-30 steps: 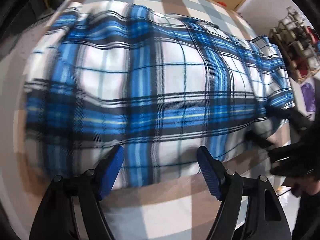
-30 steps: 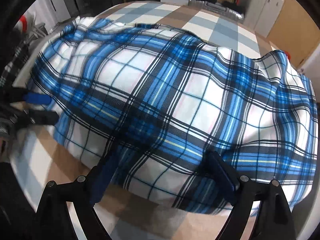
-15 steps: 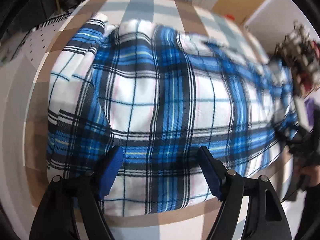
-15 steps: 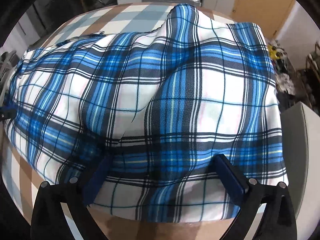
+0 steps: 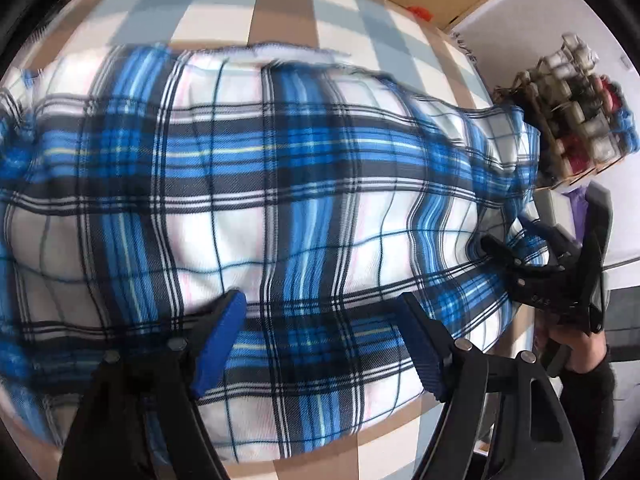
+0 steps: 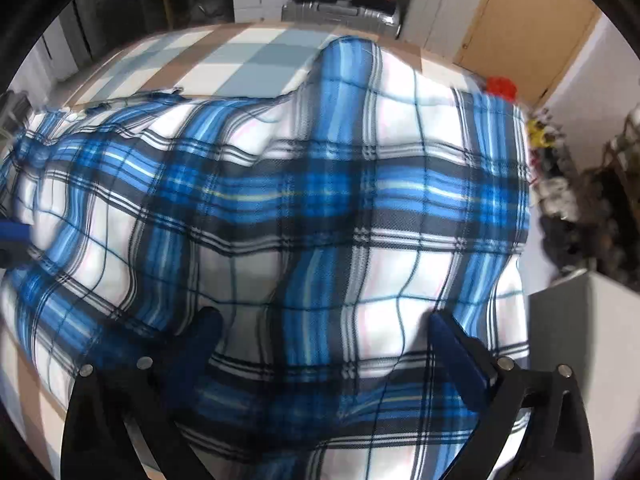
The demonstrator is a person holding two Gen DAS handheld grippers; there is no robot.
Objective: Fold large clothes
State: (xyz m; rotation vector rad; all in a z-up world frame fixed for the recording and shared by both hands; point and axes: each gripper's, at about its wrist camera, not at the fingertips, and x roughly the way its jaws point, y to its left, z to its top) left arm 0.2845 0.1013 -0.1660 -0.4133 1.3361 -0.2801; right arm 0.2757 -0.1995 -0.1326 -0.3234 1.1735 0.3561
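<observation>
Jaws wide over blue plaid cloth, nothing gripped.

Left gripper (image 5: pixel 320 344) hangs with its blue pads well apart above the plaid garment (image 5: pixel 260 208), and no fold of cloth is pinched between them; the right gripper (image 6: pixel 324 356) stands as wide as it goes, also holding nothing, cloth passing loosely under both fingers. The garment lies spread across the checked tablecloth (image 5: pixel 280 12), rumpled and humped in the middle, its right part near the table's edge in the right wrist view. Likely risk: closing on one thin layer, or on the tablecloth beneath, would drag the sheet askew; the trapped bulge could set a crooked crease, and slack near the edge may slide off.
</observation>
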